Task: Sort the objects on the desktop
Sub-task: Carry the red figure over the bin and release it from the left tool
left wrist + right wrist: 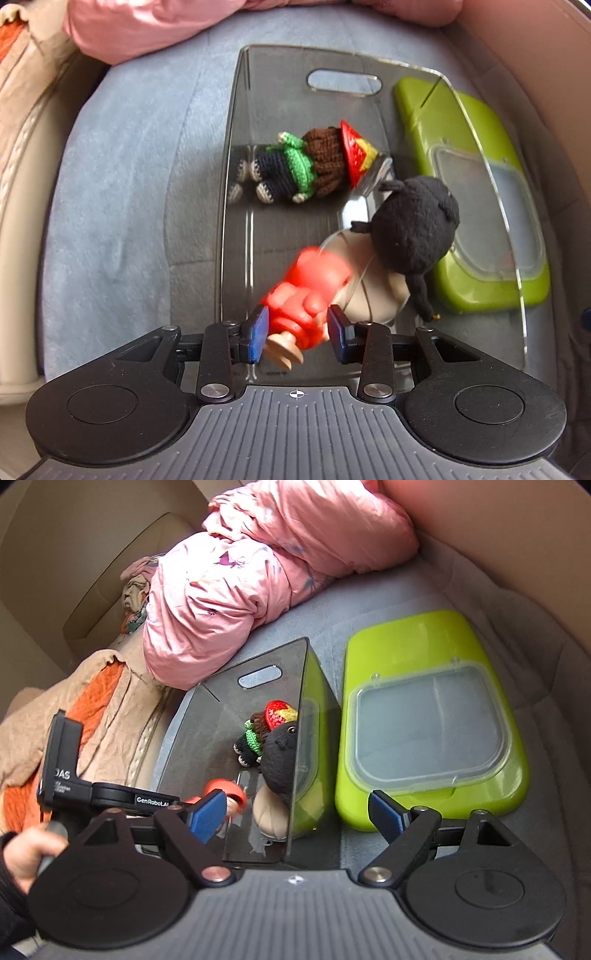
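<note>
We find the black plush (413, 225) and crochet doll (303, 166) crowding the smoked tray (236, 184) ahead. Our left gripper (298, 332) clamps the red figure (306, 291), its long axis running toward the tray's far edge, feet nearest us. Our right gripper (297, 812) stands open.

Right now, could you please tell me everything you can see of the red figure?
The red figure is a small glossy toy, plastic by its look, motion-blurred, with a tan knob at its near end. It lies tilted between the fingers of the left gripper, inside the clear bin, its far end beside the beige plush. Whether the pads touch it is unclear.
</note>
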